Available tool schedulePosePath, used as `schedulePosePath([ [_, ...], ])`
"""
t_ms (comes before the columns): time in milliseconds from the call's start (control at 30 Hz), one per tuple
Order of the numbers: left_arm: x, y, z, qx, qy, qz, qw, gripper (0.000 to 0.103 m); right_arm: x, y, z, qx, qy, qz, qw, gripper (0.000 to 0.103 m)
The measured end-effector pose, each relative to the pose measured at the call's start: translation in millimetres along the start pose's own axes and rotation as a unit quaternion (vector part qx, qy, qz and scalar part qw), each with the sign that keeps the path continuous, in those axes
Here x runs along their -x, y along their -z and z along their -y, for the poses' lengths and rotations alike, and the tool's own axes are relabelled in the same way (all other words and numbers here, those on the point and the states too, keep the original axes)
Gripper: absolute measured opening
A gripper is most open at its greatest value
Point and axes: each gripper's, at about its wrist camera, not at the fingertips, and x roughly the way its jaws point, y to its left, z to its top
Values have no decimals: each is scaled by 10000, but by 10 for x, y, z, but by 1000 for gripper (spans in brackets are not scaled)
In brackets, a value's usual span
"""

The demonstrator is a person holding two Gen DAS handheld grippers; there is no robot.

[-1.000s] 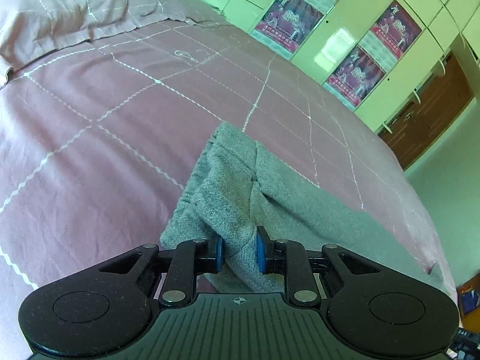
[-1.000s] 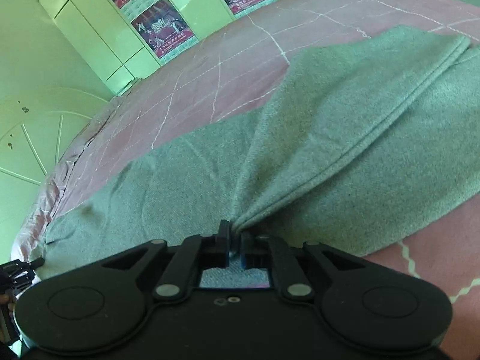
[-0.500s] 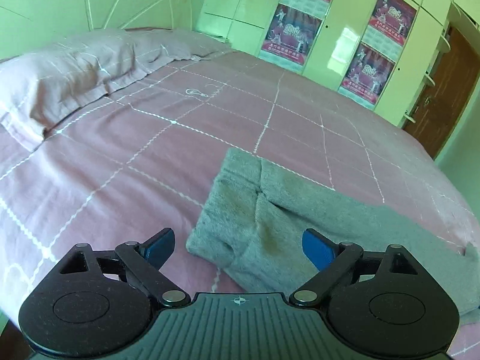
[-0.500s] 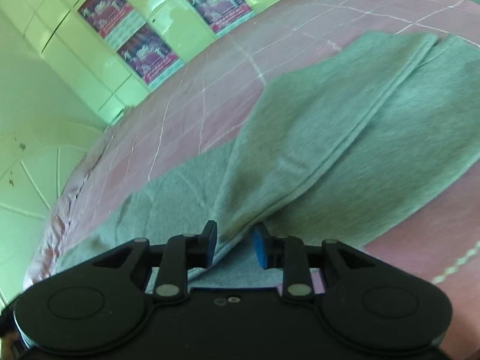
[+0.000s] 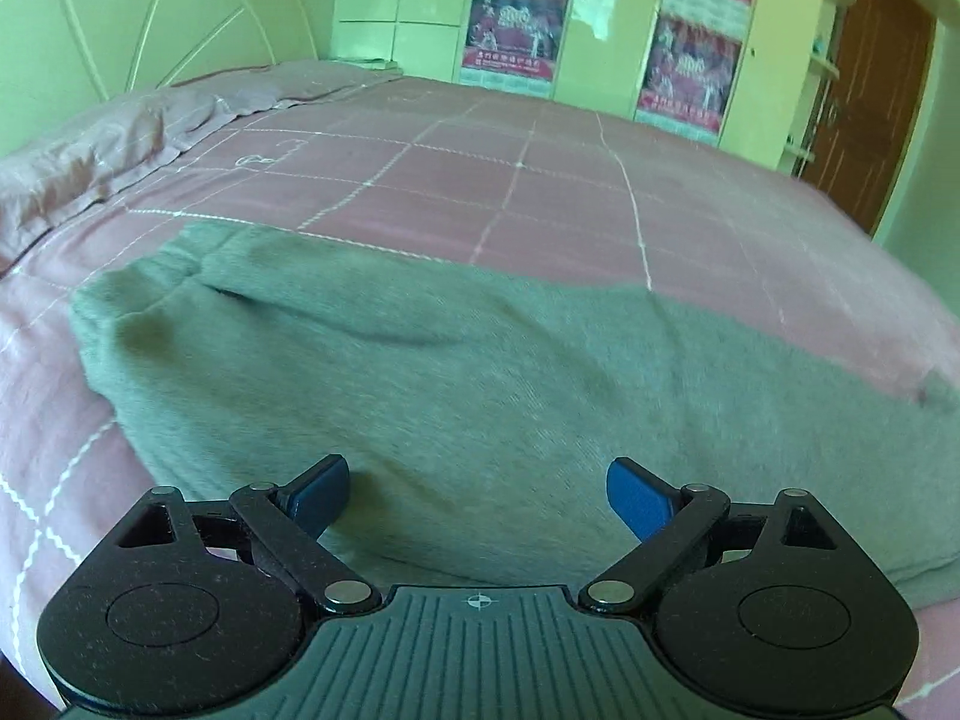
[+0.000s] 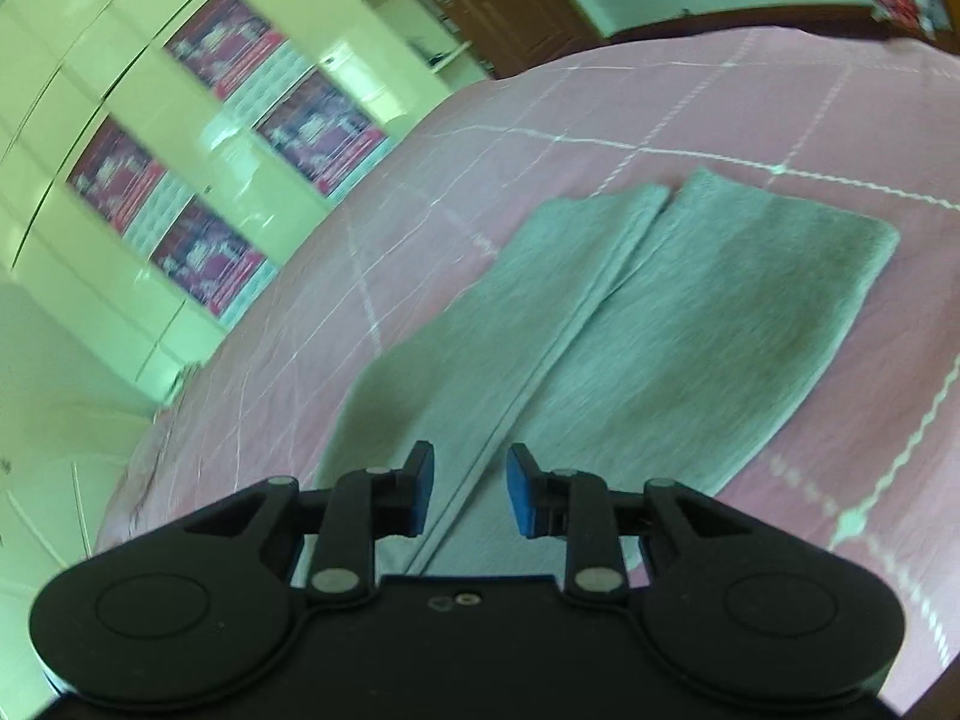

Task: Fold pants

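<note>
Grey pants [image 5: 480, 372] lie flat on pink bed [image 5: 540, 192], waistband at 10 o'clock. Left gripper [image 5: 478, 495] fingers wide apart, right gripper [image 6: 469, 492] fingers slightly apart; both empty over the cloth.

Broad pink bed [image 5: 540, 180] lies bare behind the grey pants [image 5: 480, 372], open for a pass across the upper middle of the left view. A pillow [image 5: 108, 144] bulks at upper left. The wardrobe [image 5: 600, 30] and headboard [image 5: 150, 18] wall off the far edge.

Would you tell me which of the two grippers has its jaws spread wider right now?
The left gripper: its blue pads stand far apart above the grey pants, whereas the right gripper shows a narrow gap.
</note>
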Motion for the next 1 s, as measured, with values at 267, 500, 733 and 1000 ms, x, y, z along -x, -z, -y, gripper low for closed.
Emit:
schedulePosePath([
  [267,-87,65,209,-335,-196,-345,9987,102,-474,-198,309,-453,63,-134,9989,20],
  [500,-174,53,204,-329,-171,-481,9982,103,-607,-257,165,-72,45,-163,9998,0],
  [733,-149,20,158,-570,-5,-656,9962,103,149,-341,-370,1083,-326,539,9921,0],
  [1000,-102,4,116,-717,188,-760,9943,103,143,29,464,-91,501,-419,9978,0],
])
